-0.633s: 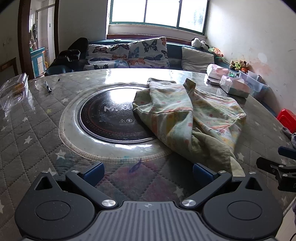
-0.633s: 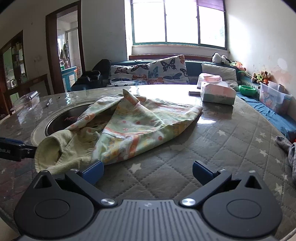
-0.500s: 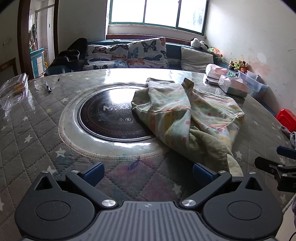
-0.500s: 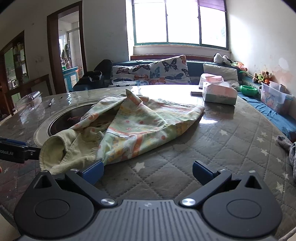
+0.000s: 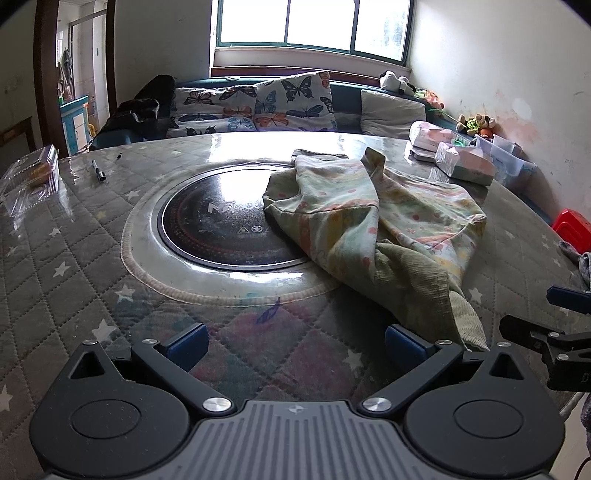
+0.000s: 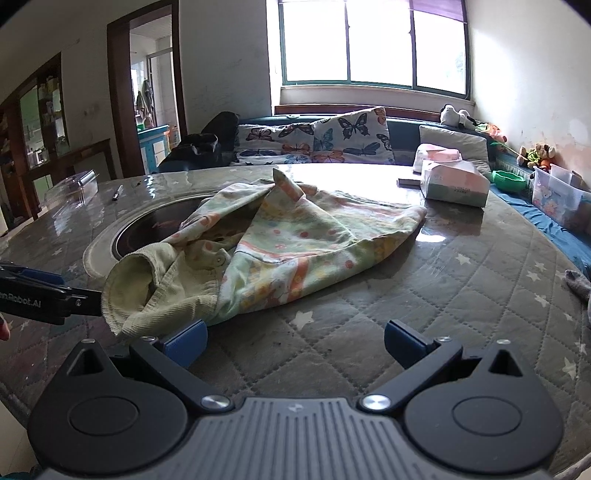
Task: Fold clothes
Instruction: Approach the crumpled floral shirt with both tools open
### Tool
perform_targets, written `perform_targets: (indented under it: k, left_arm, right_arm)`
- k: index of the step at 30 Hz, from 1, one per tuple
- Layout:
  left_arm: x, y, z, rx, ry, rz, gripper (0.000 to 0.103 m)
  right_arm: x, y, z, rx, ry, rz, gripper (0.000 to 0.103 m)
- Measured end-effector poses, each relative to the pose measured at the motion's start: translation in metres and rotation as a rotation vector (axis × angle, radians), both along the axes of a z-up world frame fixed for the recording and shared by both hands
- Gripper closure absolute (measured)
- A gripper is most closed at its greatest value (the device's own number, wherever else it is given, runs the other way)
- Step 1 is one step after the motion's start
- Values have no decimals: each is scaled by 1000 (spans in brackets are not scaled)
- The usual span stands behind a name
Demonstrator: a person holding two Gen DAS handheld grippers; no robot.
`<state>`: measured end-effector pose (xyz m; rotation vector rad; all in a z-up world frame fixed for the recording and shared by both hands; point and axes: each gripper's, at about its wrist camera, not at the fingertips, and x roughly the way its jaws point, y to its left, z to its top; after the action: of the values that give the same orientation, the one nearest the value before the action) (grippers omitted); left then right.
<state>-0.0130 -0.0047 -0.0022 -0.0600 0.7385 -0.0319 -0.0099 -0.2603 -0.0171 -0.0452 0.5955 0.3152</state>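
Left gripper (image 5: 293, 343) and right gripper (image 6: 294, 341): fingers spread wide, nothing between them, both low over the quilted worktop (image 5: 55, 266). Crumpled floral garment (image 5: 373, 225): lies in a heap just ahead, partly over the round black cooktop (image 5: 218, 229); tissue boxes (image 6: 454, 181) beyond, butterfly cushions (image 5: 291, 99) farthest

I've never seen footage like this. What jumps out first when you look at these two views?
A crumpled pastel garment lies in a heap at the middle of the round quilted table, partly draped over the dark glass cooktop set into it. At the bottom of each view a pair of black, blue-tipped pincers frames the scene: the left gripper and the right gripper, both wide open and holding nothing. Behind, a sofa with butterfly cushions sits under a bright window.
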Motion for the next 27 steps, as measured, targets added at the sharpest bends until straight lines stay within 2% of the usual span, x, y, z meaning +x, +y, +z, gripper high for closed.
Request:
perform_targets:
  k: [27]
  left_arm:
    - [11, -7, 0, 56, 23, -13, 0]
  right_arm:
    - [15, 10, 10, -23, -11, 29, 0]
